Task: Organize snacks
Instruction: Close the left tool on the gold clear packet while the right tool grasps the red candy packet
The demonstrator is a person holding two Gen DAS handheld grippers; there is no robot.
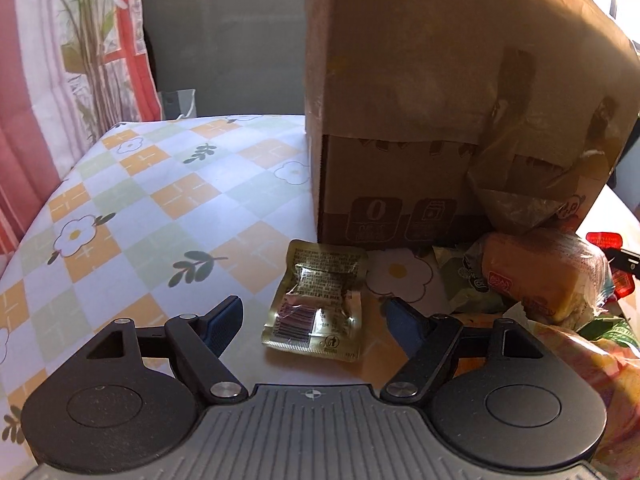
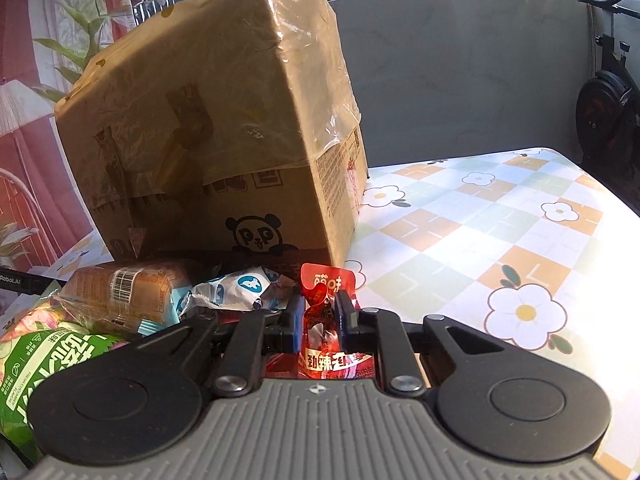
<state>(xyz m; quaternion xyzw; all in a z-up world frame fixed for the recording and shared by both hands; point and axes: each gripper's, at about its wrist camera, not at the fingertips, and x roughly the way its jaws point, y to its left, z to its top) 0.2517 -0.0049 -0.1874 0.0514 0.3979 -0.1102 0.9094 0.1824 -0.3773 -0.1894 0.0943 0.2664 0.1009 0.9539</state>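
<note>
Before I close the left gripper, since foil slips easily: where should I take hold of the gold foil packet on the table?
Grip the gold foil packet across its narrow middle, coming straight down from above. It lies flat between the open left gripper fingers, its long axis pointing toward the cardboard box, so the pads would probably meet its crinkled side edges.

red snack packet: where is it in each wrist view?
Left wrist: red packet shows only as a sliver at the far right edge, behind the wrapped bread.
Right wrist: bottom centre, pinched between the right gripper fingers.
Shared landmark: the cardboard box, standing just behind the snack pile in both.
</note>
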